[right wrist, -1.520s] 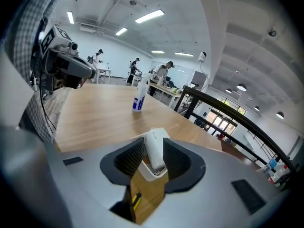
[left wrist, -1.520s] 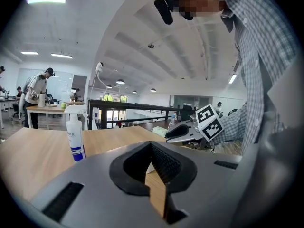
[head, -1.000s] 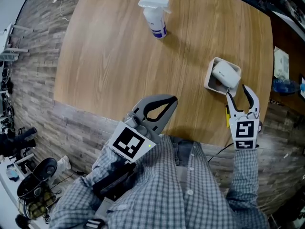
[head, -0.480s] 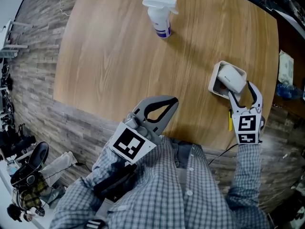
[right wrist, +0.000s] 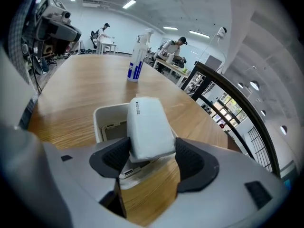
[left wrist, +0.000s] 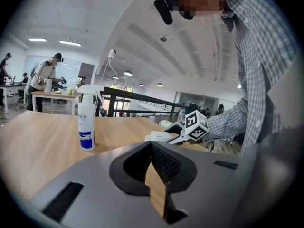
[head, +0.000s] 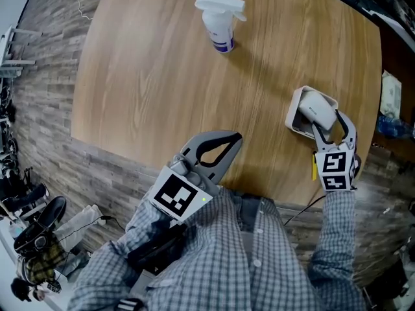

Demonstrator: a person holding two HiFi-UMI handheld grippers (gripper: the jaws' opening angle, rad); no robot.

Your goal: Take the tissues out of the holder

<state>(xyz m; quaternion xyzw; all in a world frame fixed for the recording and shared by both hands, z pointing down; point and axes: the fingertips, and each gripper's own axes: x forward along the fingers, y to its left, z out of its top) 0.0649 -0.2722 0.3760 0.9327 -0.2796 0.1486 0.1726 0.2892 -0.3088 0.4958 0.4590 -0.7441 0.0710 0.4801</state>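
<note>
A white tissue pack [head: 319, 108] stands tilted in a white holder [head: 293, 118] near the table's right front edge. My right gripper [head: 328, 119] reaches down over it. Its jaws have just been opening, and the pack [right wrist: 147, 125] sits between the two dark pads [right wrist: 112, 156] at its near end. I see no clear squeeze on it. The holder's rim [right wrist: 100, 120] shows behind the jaws. My left gripper [head: 233, 137] hangs at the table's front edge, shut and with nothing in it. In the left gripper view only wood shows past its tips [left wrist: 152, 147].
A white spray bottle [head: 219, 23] with a blue label stands at the far side of the round wooden table [head: 149, 89]. The table edge runs just under both grippers. People work at desks far behind the table.
My right gripper has moved up to the holder and lower, and its jaws now straddle the tissue pack. The left gripper has stayed where it was.
</note>
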